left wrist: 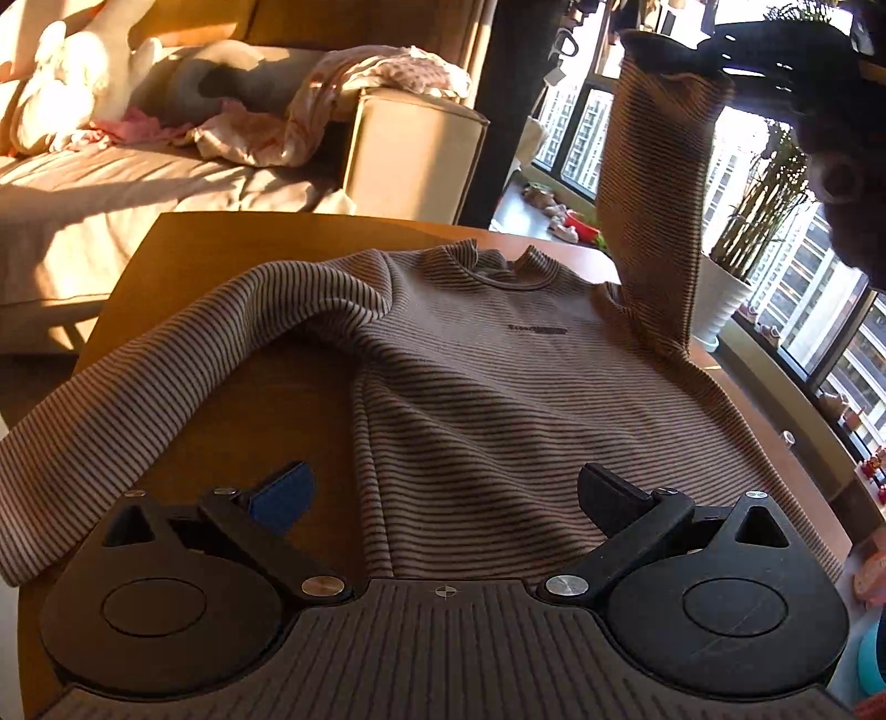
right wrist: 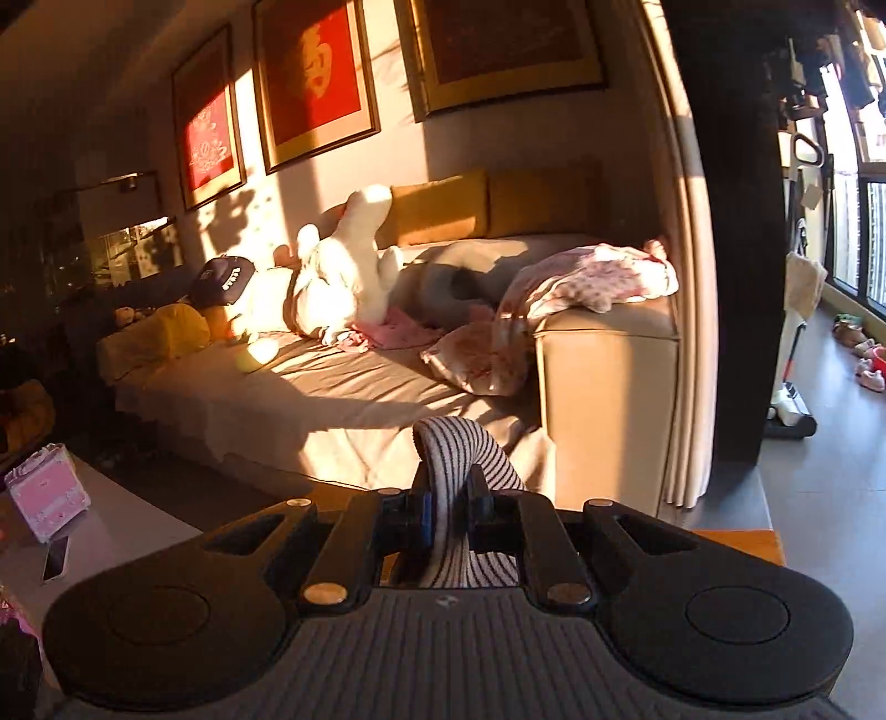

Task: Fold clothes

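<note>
A brown striped long-sleeved sweater (left wrist: 498, 387) lies front up on the wooden table (left wrist: 221, 238), collar at the far side. Its left sleeve (left wrist: 138, 382) trails toward the near left edge. The other sleeve (left wrist: 653, 183) stands lifted high at the right, its cuff pinched in my right gripper (left wrist: 686, 52). In the right wrist view that gripper (right wrist: 449, 512) is shut on the striped cuff (right wrist: 459, 448), which bulges up between the pads. My left gripper (left wrist: 448, 493) hovers open over the sweater's hem, with nothing between its fingers.
A beige sofa (left wrist: 138, 183) with plush toys (right wrist: 343, 277) and blankets stands beyond the table. Windows and a potted plant (left wrist: 742, 260) are at the right. A low side table with a pink box (right wrist: 47, 493) and a phone sits at the left.
</note>
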### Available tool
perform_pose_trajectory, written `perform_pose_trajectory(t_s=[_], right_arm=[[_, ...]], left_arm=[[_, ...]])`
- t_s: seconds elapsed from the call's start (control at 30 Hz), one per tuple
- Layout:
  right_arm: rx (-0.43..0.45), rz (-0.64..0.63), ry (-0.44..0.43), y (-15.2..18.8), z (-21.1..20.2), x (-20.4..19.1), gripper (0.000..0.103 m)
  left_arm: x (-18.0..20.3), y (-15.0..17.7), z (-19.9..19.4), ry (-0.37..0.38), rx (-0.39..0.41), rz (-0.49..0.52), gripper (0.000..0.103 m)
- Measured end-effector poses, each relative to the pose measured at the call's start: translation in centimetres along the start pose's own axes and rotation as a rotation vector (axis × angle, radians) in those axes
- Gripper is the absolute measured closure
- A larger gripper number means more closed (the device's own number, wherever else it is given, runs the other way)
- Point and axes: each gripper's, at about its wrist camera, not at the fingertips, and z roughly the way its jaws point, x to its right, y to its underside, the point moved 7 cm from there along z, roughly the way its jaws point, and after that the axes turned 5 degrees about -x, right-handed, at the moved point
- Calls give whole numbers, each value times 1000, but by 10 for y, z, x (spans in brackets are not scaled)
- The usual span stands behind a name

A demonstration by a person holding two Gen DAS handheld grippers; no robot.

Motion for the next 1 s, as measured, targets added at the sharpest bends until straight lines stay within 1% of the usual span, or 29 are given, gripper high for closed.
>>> perform_pose_trajectory(t_s=[0.07,0.13,0.17,0.23,0.3,0.37,0.47,0.5,0.57,0.67,0.7,0.73,0.8,0.87,0.93,1.0], right_arm=[[-18,15,2,4,17,-4,92],[-26,44,-18,10,28,-5,83],[-26,65,-37,13,31,-5,80],[-11,114,-71,15,32,-2,68],[13,127,-71,16,30,3,66],[16,118,-48,23,25,9,66],[-24,96,-13,48,27,20,66],[-49,86,6,61,30,24,66],[-114,67,78,96,39,38,66],[-222,72,264,150,53,78,66],[-248,76,310,165,55,90,66],[-247,81,317,174,54,97,67],[-244,66,316,180,48,98,66],[-224,23,276,177,41,83,60],[-208,-43,233,177,36,66,45],[-201,-102,221,185,36,56,41]], left_arm=[[-1,2,-2,2,-4,-8,0],[-6,3,-3,3,-7,-32,0],[-9,3,-4,9,-11,-56,0],[-16,3,-6,24,-18,-108,0],[-21,4,-6,21,-23,-132,0],[-25,4,-7,14,-26,-152,0],[-26,6,-7,10,-30,-161,0],[-25,6,-8,10,-31,-159,0],[-22,8,-9,8,-34,-150,0],[-17,11,-10,3,-39,-136,0],[-16,11,-10,-1,-41,-133,0],[-16,11,-11,-4,-42,-132,0],[-17,11,-11,-11,-42,-132,0],[-17,11,-11,-17,-45,-132,0],[-22,10,-16,-42,-34,-129,0],[-32,8,-29,-91,-5,-133,0]])
